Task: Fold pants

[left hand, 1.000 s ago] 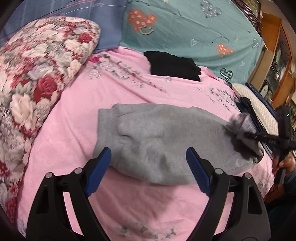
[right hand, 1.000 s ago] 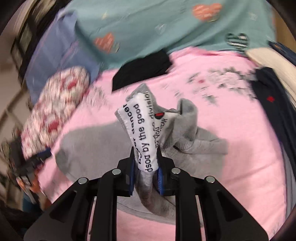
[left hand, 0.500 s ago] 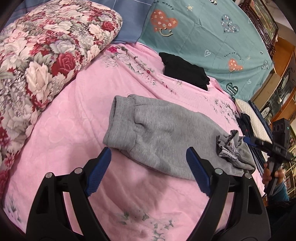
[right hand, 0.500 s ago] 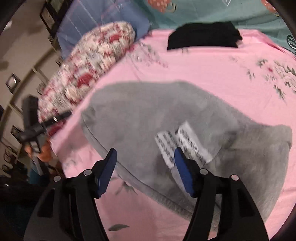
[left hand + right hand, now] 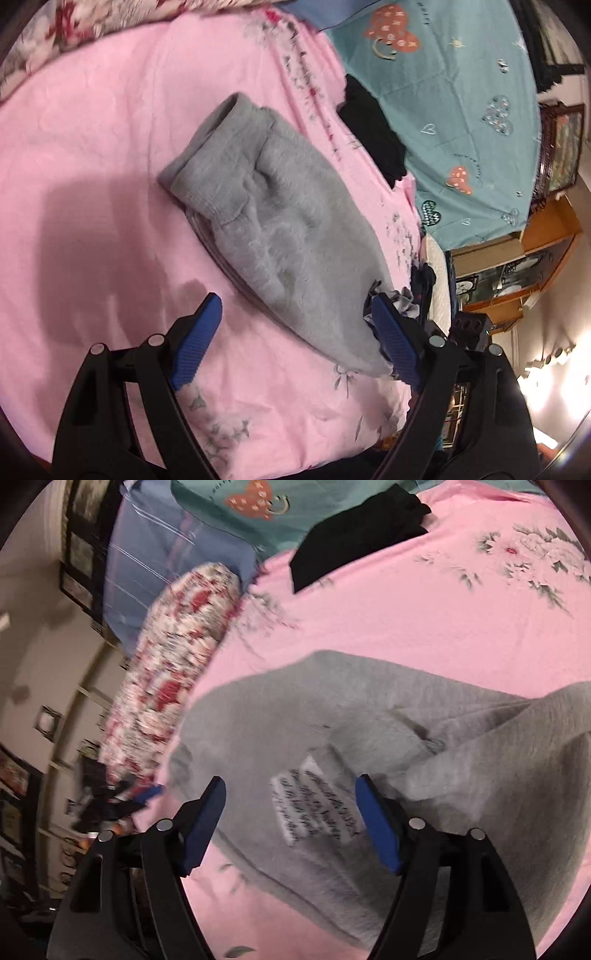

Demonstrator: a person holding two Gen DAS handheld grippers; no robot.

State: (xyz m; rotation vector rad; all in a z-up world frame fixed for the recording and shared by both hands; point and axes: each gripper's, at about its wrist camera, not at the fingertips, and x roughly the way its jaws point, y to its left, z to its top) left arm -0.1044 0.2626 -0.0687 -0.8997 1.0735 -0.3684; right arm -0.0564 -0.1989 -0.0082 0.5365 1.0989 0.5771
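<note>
Grey fleece pants [image 5: 273, 225] lie folded into a long bundle on the pink bedsheet [image 5: 92, 147]. In the right wrist view the pants [image 5: 369, 709] fill the lower middle, with a white printed label [image 5: 317, 805] facing up. My left gripper [image 5: 295, 336] is open and empty, hovering over the near end of the bundle. My right gripper [image 5: 290, 819] is open and empty, just above the label, not holding the cloth.
A folded black garment [image 5: 373, 129] lies further back on the sheet [image 5: 354, 531]. A floral pillow [image 5: 173, 664] lies at the left. A teal heart-print blanket [image 5: 443, 92] is behind. Dark clothes and a white pad [image 5: 436, 280] sit at the bed's right edge.
My right gripper let go of the labelled part of the pants, which dropped flat onto the bundle. My left gripper swung round and tilted, staying open.
</note>
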